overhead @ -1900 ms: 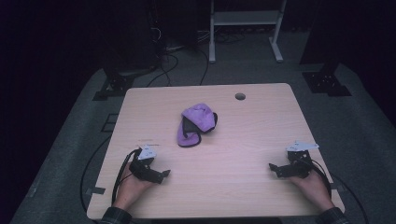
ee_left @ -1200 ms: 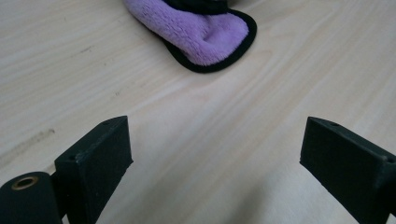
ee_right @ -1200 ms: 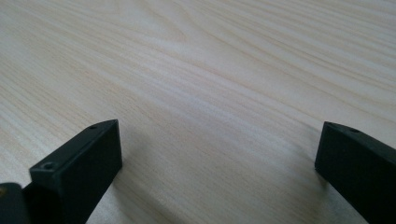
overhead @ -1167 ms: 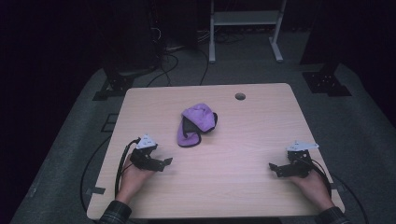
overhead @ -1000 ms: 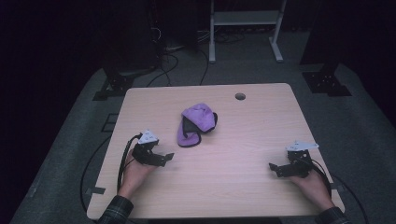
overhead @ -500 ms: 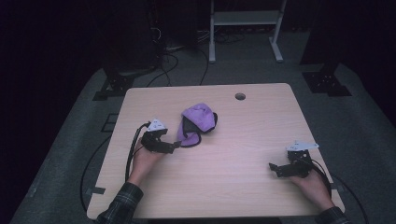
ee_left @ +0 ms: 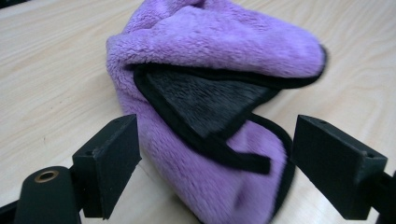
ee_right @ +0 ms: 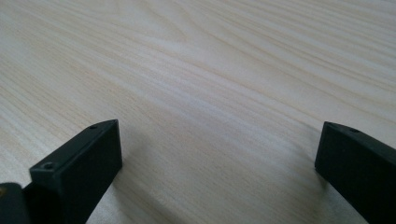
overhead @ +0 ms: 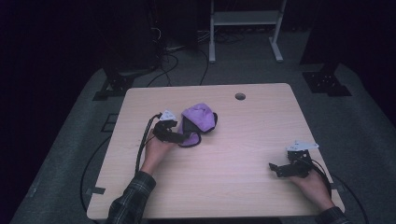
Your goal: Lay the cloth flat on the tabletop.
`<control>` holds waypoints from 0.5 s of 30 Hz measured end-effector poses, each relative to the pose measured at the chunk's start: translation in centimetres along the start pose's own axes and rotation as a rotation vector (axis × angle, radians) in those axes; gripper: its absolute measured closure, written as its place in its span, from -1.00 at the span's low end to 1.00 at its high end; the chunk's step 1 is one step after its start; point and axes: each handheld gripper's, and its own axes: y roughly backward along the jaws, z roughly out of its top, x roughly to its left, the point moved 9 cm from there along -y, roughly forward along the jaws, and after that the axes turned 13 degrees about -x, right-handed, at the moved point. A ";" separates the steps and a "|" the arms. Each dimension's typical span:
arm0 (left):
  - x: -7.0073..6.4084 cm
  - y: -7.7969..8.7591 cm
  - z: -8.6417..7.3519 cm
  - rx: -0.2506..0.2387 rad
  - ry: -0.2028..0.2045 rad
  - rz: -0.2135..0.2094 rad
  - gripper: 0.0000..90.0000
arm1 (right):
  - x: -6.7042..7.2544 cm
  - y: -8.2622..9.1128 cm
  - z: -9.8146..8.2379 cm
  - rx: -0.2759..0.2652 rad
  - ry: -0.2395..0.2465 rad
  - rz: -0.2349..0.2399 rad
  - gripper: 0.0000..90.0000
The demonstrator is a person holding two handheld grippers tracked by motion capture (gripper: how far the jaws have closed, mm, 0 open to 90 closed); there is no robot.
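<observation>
Left gripper view: my left gripper (ee_left: 215,158) stands wide, jaws either side of the cloth's (ee_left: 210,70) near end, pads not pressing it. Cloth is purple fleece, black-edged, folded over itself, dark flap just ahead of the jaws. High view: left gripper (overhead: 180,137) at the cloth's (overhead: 200,120) left edge; right gripper (overhead: 276,169) well apart to the right, jaws spread over bare table (overhead: 243,154).

High view is dim with a purple cast: the table (overhead: 224,154) is the one lit area, the floor and far room nearly black, shadows soft. Left gripper view is bright, even, the purple cloth (ee_left: 210,56) slightly blurred at its right edge. Right gripper view is bright, with the near jaws soft.
</observation>
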 end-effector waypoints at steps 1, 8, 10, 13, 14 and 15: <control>0.2 -0.4 -0.1 0.014 0.000 0.007 -0.69 | 0.0 0.0 0.0 0.000 0.000 0.000 -1.00; 1.3 -2.3 -0.9 0.061 0.024 0.010 -0.70 | 0.0 0.0 0.0 0.000 0.000 0.000 -1.00; 1.2 -2.7 -1.2 0.068 0.039 -0.009 -0.63 | 0.0 0.0 0.0 0.000 0.000 0.000 -1.00; 0.9 -2.9 -1.5 0.081 0.034 -0.044 -0.38 | 0.0 0.0 0.0 0.000 0.000 0.000 -1.00; 0.8 -2.9 -1.6 0.084 0.035 -0.046 -0.28 | 0.0 0.0 0.0 0.000 0.000 0.000 -1.00; 0.7 -2.9 -1.5 0.087 0.042 -0.050 -0.20 | 0.0 0.0 0.0 0.000 0.000 0.000 -1.00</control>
